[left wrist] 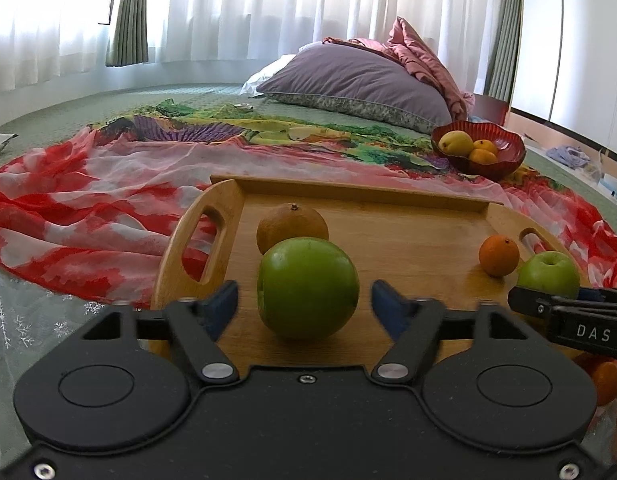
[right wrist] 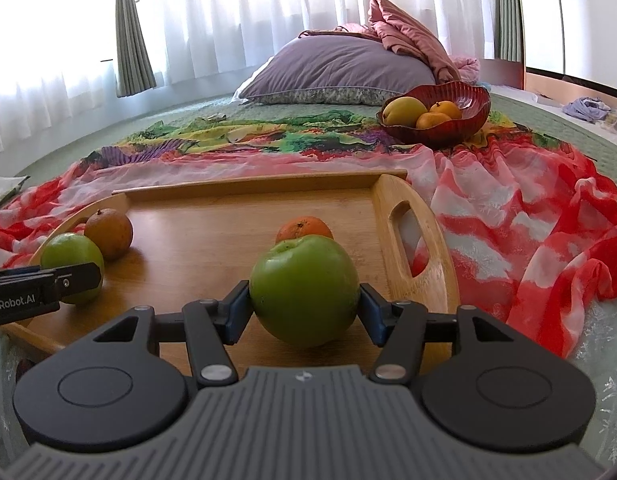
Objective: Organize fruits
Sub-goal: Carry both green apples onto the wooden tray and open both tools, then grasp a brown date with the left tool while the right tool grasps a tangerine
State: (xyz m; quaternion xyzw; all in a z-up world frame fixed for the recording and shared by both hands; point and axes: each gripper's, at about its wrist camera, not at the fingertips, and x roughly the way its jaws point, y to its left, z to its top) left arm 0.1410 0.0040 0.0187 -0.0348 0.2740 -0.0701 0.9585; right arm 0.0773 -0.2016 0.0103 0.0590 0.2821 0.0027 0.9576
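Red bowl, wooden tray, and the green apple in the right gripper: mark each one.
Red bowl (right wrist: 474, 110): right wrist view, on its inner wall right of the fruit.
Wooden tray (right wrist: 228, 236): right wrist view, on a bare patch of its floor.
Green apple (right wrist: 304, 288): right wrist view, on the middle of its skin.

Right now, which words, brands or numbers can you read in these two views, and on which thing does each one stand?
"DAS": white letters on the right gripper, seen from the left wrist view.
"enRobot.AI": white letters on the left gripper, seen from the right wrist view; its start is cut off at the picture edge.
No other text is readable.
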